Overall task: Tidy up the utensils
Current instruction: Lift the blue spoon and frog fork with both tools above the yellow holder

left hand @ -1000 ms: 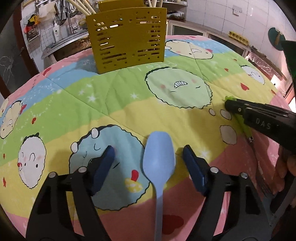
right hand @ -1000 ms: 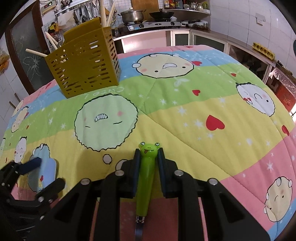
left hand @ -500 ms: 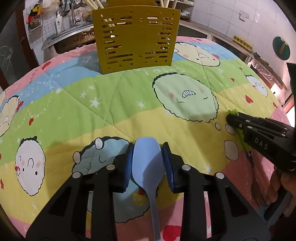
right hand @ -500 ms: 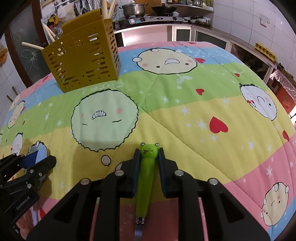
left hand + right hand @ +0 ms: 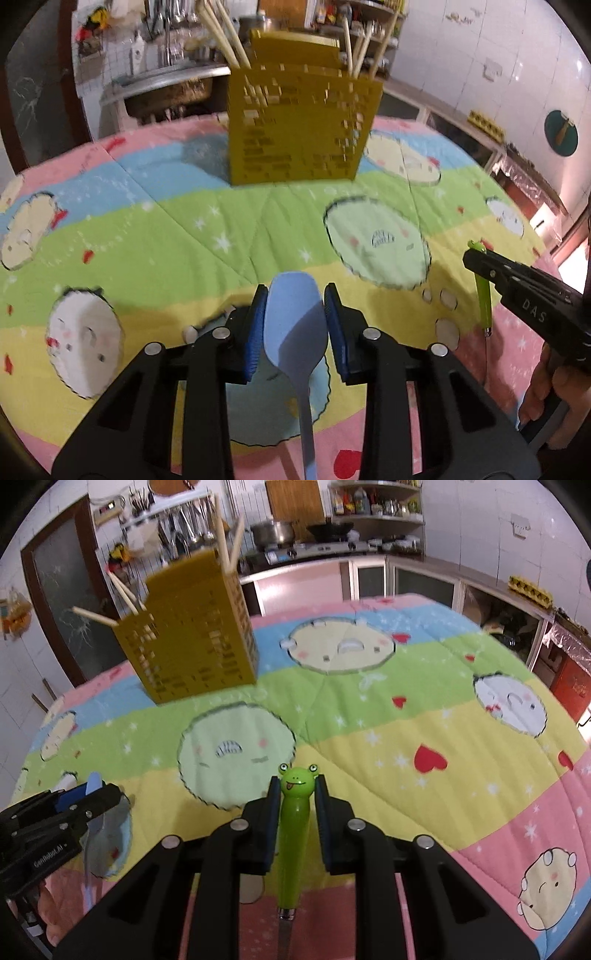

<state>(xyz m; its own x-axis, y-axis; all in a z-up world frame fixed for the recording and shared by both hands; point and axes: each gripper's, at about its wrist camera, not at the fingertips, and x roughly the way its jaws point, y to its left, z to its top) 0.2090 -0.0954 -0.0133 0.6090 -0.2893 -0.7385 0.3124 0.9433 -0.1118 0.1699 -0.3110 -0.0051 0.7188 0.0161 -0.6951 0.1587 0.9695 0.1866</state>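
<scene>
So, largest first: the quilted cartoon cloth [image 5: 424, 709] covers the whole table, soft and bright, so anything lying on it shows plainly.

Yellow slotted caddy [image 5: 299, 133] stands upright at upper centre of the left view (upper left in the right view). It already holds chopsticks [image 5: 229, 33] poking out the top, which makes it the likely drop point.

Left gripper [image 5: 295, 321], bottom centre of its view, is clamped on the bowl of the blue spoon [image 5: 293, 325], handle trailing back under the tool.

Right gripper [image 5: 297, 805], bottom centre of its view, is clamped on the green frog-head utensil [image 5: 293, 834]; grip is high on the handle, metal end pointing back (fork or spoon, can't tell).

Both of the 2 utensils look clear of the cloth, well short of the caddy.
</scene>
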